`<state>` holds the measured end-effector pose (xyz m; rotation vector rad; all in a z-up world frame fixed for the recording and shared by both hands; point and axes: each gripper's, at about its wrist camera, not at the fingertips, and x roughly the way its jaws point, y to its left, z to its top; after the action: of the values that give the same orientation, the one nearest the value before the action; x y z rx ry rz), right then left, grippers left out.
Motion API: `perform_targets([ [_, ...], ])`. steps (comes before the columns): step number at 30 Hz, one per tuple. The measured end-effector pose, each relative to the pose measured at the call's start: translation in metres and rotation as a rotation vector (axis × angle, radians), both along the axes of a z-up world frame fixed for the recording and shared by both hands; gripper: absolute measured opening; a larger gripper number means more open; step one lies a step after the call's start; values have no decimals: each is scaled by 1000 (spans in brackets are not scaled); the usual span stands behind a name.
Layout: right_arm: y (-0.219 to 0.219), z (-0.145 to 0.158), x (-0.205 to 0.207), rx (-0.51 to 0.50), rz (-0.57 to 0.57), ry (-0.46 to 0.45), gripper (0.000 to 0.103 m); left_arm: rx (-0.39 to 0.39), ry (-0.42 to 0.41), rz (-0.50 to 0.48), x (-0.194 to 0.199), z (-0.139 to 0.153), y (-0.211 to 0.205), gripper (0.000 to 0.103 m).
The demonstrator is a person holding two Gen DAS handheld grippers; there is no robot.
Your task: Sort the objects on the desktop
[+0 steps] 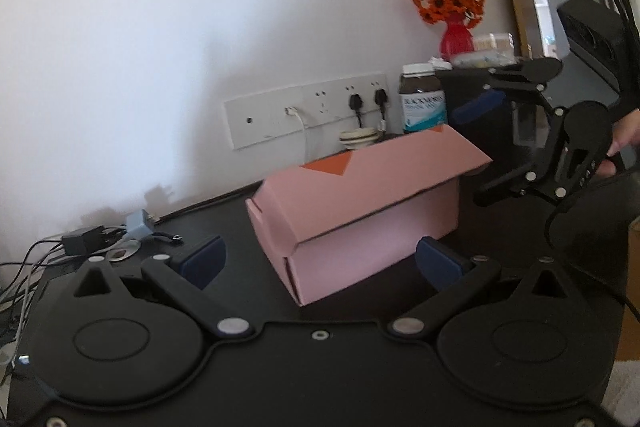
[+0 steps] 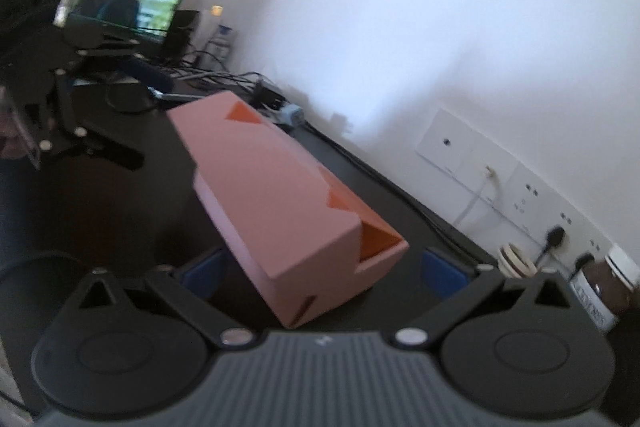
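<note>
**Pink box waits, sorting barely begun**

On the black worktop [image 1: 224, 227] against a white wall, the pink cardboard box [image 1: 360, 211] lies ungrasped, lid ajar. The left hand-held gripper [image 1: 320, 261] and right hand-held gripper [image 2: 320, 273] flank it, jaws apart; sorting seems unstarted.

A pink cardboard box [image 2: 280, 211] with orange inner flaps is seen on the black desk [image 2: 132, 211], between the widely spread blue pads [image 2: 444, 273] of the right gripper [image 2: 322, 273]. The left gripper [image 2: 104, 143] is seen at nine o'clock, a lit monitor [image 2: 128, 1] at ten o'clock, and a wall socket panel [image 2: 512, 187] at three o'clock.
</note>
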<state>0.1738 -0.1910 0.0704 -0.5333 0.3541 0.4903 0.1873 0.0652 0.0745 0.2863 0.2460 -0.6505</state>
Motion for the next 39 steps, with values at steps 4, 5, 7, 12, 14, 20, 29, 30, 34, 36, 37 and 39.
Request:
perform_targets([
  [4,2,-1,2,0,13,8,77,10,6,-33,-2,1,-8,103],
  [5,2,-1,3,8,11,10,70,12,3,-38,-3,1,-10,103],
  [7,0,-1,4,26,7,9,60,18,-11,-44,-4,2,-14,103],
  [12,-2,-2,5,56,17,13,57,16,8,-58,-1,2,-21,103],
  [14,-2,-2,4,61,23,15,56,26,16,-52,3,0,-24,103],
  [20,-6,-1,9,114,20,41,56,11,35,-40,7,1,-27,103],
  [29,-18,16,22,260,12,131,56,-13,14,-31,4,14,-26,103],
  [30,-19,18,24,274,10,142,56,-13,11,-29,3,15,-27,103],
  [34,-26,23,30,332,5,191,56,-15,9,-27,2,18,-28,103],
  [36,-28,25,32,356,3,219,56,-13,6,-26,1,19,-28,103],
  [37,-29,26,33,364,1,230,56,-12,4,-26,1,19,-28,103],
  [39,-28,28,34,369,-3,246,56,-13,5,-26,0,20,-28,103],
])
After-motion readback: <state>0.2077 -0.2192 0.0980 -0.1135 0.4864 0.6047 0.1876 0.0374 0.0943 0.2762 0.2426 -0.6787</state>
